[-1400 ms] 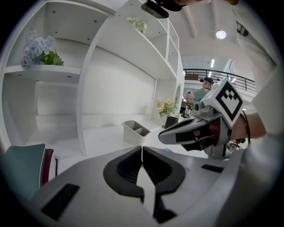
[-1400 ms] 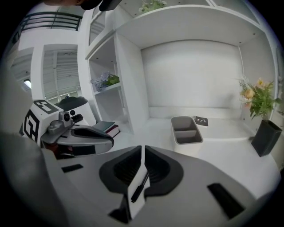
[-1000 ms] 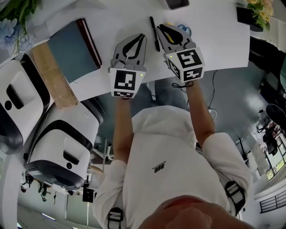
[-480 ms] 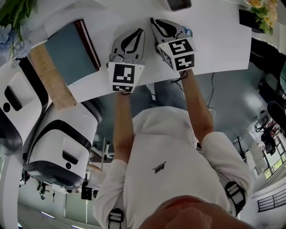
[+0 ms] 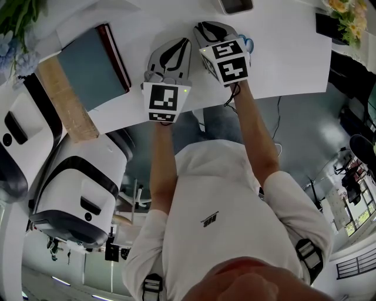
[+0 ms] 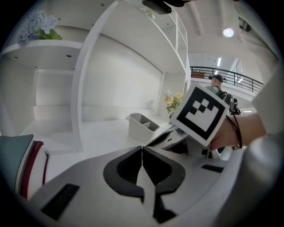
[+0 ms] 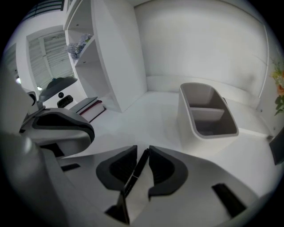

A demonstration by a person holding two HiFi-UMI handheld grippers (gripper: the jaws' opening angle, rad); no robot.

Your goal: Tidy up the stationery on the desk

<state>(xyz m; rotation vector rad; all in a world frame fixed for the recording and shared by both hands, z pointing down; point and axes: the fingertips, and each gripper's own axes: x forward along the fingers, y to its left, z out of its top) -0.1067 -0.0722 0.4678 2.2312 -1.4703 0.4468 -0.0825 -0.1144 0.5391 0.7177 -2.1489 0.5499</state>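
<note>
A thin black pen (image 7: pixel 134 174) is pinched between the pads of my right gripper (image 7: pixel 143 153), which is shut on it. The head view hides the pen under the right gripper (image 5: pixel 204 27), over the white desk (image 5: pixel 282 53). My left gripper (image 5: pixel 181 42) hovers just left of it, its jaws pressed together with nothing between them; the left gripper view shows the left gripper (image 6: pixel 142 148) this way too. A grey two-compartment organizer (image 7: pixel 207 114) stands ahead of the right gripper, with nothing visible in it. The organizer (image 6: pixel 144 124) also shows past the left jaws.
A grey-blue book with a red one beside it (image 5: pixel 97 62) lies left of the grippers. A phone (image 5: pixel 235 4) rests at the far edge. A small blue thing (image 5: pixel 247 42) peeks out by the right gripper. White shelf uprights (image 7: pixel 117 57) rise left of the organizer. Flowers (image 5: pixel 343 13) stand at the right.
My right gripper slid left and farther over the desk onto the black pen, which lay bare beside it a second ago. The left gripper barely moved.
</note>
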